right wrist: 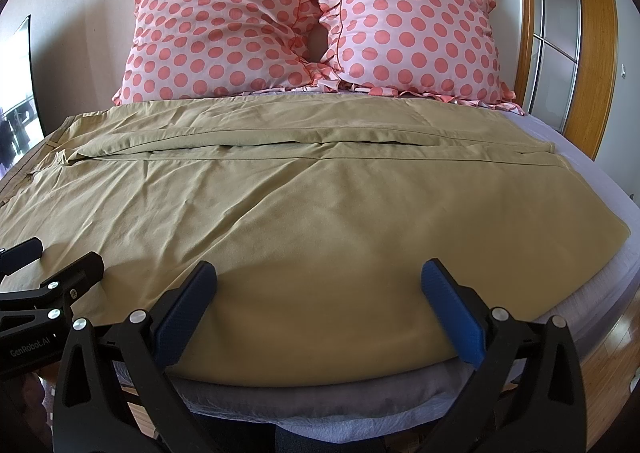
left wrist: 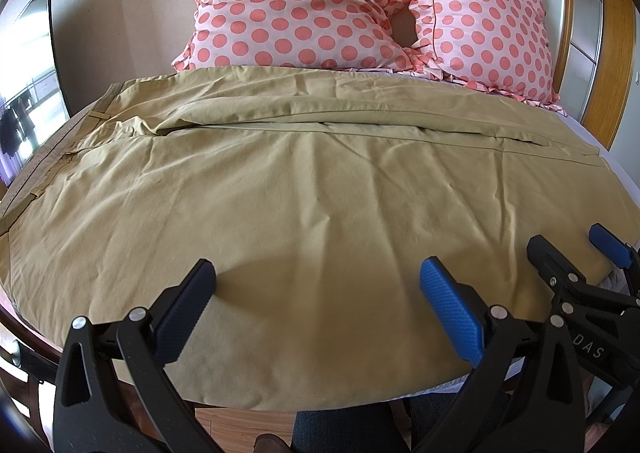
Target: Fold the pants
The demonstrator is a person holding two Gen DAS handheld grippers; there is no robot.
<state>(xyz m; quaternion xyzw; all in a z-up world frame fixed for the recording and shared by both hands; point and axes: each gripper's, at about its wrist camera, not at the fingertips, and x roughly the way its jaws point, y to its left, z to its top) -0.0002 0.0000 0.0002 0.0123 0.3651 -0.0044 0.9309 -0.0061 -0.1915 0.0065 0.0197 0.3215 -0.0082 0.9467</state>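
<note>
Khaki pants (left wrist: 280, 181) lie spread flat across the bed, waistband at the left, legs running to the right, one leg beside the other; they also show in the right wrist view (right wrist: 304, 205). My left gripper (left wrist: 316, 281) is open, its fingers hovering over the near edge of the pants and holding nothing. My right gripper (right wrist: 320, 279) is open too, over the near edge further right. The right gripper shows in the left wrist view (left wrist: 572, 249), and the left gripper shows in the right wrist view (right wrist: 60, 253).
Two pink polka-dot pillows (left wrist: 304, 5) (right wrist: 412, 25) stand at the head of the bed against the wall. A pale sheet (right wrist: 592, 181) shows at the bed's right side. A wooden door frame (right wrist: 592, 53) is at the right, wood floor (left wrist: 240, 425) below.
</note>
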